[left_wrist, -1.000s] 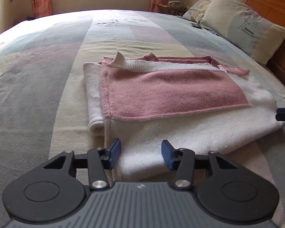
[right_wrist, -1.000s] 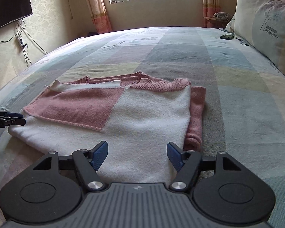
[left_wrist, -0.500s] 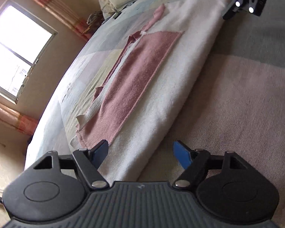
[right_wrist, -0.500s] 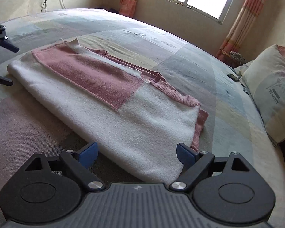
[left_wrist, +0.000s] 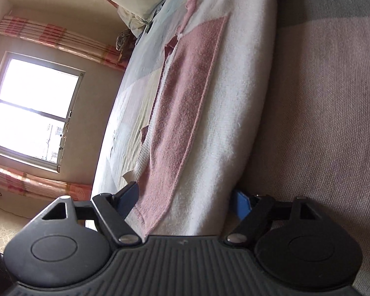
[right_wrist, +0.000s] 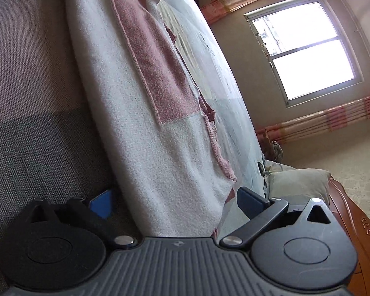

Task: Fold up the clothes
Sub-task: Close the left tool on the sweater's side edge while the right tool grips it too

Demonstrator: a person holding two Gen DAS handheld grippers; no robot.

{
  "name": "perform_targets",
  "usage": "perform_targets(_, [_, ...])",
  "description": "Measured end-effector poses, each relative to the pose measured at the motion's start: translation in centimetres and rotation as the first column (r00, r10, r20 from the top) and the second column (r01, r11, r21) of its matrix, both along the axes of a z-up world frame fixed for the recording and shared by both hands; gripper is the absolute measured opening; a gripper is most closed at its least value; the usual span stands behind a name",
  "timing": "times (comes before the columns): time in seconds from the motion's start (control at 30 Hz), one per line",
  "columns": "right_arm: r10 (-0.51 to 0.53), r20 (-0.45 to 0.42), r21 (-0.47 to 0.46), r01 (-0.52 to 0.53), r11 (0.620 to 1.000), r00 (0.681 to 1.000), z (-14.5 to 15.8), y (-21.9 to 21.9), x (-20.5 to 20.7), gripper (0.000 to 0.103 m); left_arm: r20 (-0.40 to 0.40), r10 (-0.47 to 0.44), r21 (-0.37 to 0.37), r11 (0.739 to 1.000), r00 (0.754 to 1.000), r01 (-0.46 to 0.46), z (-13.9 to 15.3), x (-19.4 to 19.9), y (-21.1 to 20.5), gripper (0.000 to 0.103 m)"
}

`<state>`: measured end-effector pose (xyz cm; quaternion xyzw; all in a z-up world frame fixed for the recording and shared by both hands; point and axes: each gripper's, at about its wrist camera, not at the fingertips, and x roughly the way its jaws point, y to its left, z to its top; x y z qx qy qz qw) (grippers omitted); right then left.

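left gripper (left_wrist: 185, 199): jaws opening, sweater's left end between them, unpressed | right gripper (right_wrist: 175, 201): jaws opening around right end | sweater (right_wrist: 145, 113): folded, laid flat on bedspread (right_wrist: 32, 79)

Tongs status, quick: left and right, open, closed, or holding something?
Left tongs: opening, straddling the folded sweater's edge, not clamping it.
Right tongs: opening, sweater edge between them, not clamped.

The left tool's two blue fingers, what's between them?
The near edge of the folded pink-and-white sweater, lying on the bed; the left tool is opening around it, shown in the left wrist view.
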<state>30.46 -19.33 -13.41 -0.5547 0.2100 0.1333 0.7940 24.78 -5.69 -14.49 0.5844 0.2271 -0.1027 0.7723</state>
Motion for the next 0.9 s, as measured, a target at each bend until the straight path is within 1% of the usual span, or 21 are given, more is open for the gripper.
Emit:
perform_targets(0.1, [0.046,0.006,0.011,-0.046,0.999,0.999,0.2,1.9,1.2,0.103,0.018,-0.037,0.005,0.999,0.999,0.037,-0.2,1.8,-1.4,0.079])
perform_targets(0.2, [0.074,-0.004,0.019,-0.074,0.997,0.997,0.2,3.1,2.4,0.103,-0.005,-0.047,-0.005,0.999,0.999,0.047,-0.2,3.1,-1.4,0.080])
perform_targets(0.27, [0.079,-0.017,0.027,-0.079,0.997,0.997,0.5,2.5,2.9,0.103,-0.013,-0.045,-0.002,0.999,0.999,0.045,-0.1,3.6,-0.2,0.083])
perform_targets(0.3, [0.081,-0.024,0.032,-0.080,0.996,0.996,0.6,2.1,3.1,0.103,-0.011,-0.035,0.018,0.999,0.999,0.035,-0.3,4.1,0.6,0.084])
perform_targets(0.37, [0.048,-0.025,0.015,-0.048,0.999,0.999,0.6,0.1,3.5,0.103,-0.007,-0.004,0.050,0.999,1.000,0.005,-0.6,5.2,2.4,0.084])
perform_targets(0.47, [-0.008,-0.022,-0.015,0.008,1.000,1.000,0.5,-2.5,4.2,0.103,-0.008,0.007,0.058,0.998,1.000,-0.007,-0.8,5.6,3.0,0.084])
perform_targets(0.5, [-0.022,-0.023,-0.018,0.022,1.000,0.999,0.4,-3.0,4.5,0.103,-0.004,-0.006,0.090,0.996,1.000,0.006,-1.2,5.9,2.4,0.082])
perform_targets(0.53, [-0.028,-0.027,-0.020,0.027,0.999,0.999,0.4,-3.2,4.8,0.103,0.005,-0.027,0.121,0.992,1.000,0.026,-1.6,6.1,1.8,0.078])
perform_targets(0.57, [-0.021,-0.019,-0.040,0.020,0.999,1.000,0.2,-2.8,4.9,0.103,0.017,-0.045,0.140,0.989,0.999,0.042,-2.0,6.4,1.2,0.077])
perform_targets(0.6, [-0.010,-0.006,-0.070,0.009,0.997,1.000,0.0,-2.4,4.9,0.103,0.022,-0.059,0.155,0.986,0.998,0.055,-2.4,6.6,0.6,0.069])
perform_targets(0.63, [0.009,0.007,-0.101,-0.008,0.995,1.000,-0.3,-1.8,4.8,0.103,0.007,-0.062,0.156,0.986,0.998,0.060,-2.8,7.0,0.2,0.056])
perform_targets(0.67, [0.030,0.019,-0.131,-0.028,0.991,0.999,-0.7,-1.2,4.7,0.102,-0.016,-0.058,0.153,0.986,0.998,0.059,-3.1,7.2,0.0,0.048])
perform_targets(0.7, [0.043,0.016,-0.146,-0.040,0.988,0.999,-0.8,-0.8,4.7,0.099,-0.035,-0.055,0.153,0.986,0.998,0.060,-3.4,7.3,-0.2,0.033])
perform_targets(0.73, [0.050,0.007,-0.155,-0.049,0.987,0.999,-0.9,-0.5,4.6,0.097,-0.036,-0.057,0.158,0.986,0.998,0.062,-3.8,7.1,-0.3,0.022])
perform_targets(0.77, [0.058,-0.004,-0.153,-0.058,0.987,0.998,-1.0,-0.4,4.6,0.093,-0.023,-0.057,0.164,0.985,0.998,0.060,-4.3,6.9,-0.4,0.017])
perform_targets(0.8, [0.063,-0.010,-0.140,-0.063,0.988,0.998,-1.0,-0.6,4.7,0.091,-0.010,-0.057,0.170,0.984,0.998,0.058,-4.8,6.6,-0.4,0.008])
perform_targets(0.83, [0.061,-0.012,-0.122,-0.062,0.991,0.998,-1.0,-0.8,4.7,0.090,0.007,-0.055,0.174,0.983,0.998,0.053,-5.2,6.4,-0.5,0.006])
perform_targets(0.9, [0.053,-0.010,-0.092,-0.053,0.994,0.999,-1.0,-1.1,4.6,0.086,0.044,-0.042,0.172,0.985,0.998,0.034,-5.5,6.3,-0.6,0.005])
